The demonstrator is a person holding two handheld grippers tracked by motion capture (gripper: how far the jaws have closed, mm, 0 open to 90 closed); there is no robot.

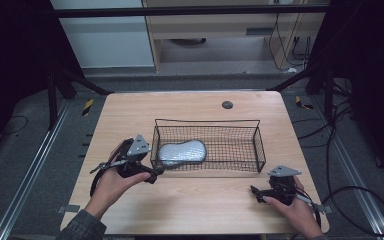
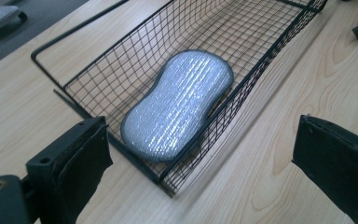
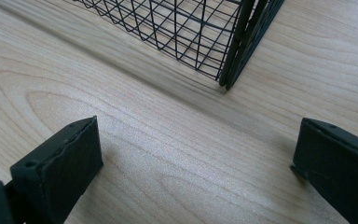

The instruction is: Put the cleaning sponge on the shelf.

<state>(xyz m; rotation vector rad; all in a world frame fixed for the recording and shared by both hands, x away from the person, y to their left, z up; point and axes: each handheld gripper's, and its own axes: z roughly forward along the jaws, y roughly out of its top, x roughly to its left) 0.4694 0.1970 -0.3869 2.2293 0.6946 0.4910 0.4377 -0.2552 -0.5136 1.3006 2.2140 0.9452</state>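
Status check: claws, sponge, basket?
Left claw open, empty, at the basket's left end. Right claw open, empty, over bare table. Silver sponge lies flat inside the basket. Basket wall stands between left claw and sponge.

The basket (image 2: 242, 91) is showing thin black wire mesh, matt. Inside the basket, the sponge (image 2: 177, 105) is glinting with a silvery woven metallic skin. Under the basket, the desk (image 3: 177, 154) is showing pale, smooth wood grain.

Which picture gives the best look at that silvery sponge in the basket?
The left gripper view: the sponge lies close and large at one end of the wire basket. The high view shows it small and distant; the right gripper view catches a basket corner.
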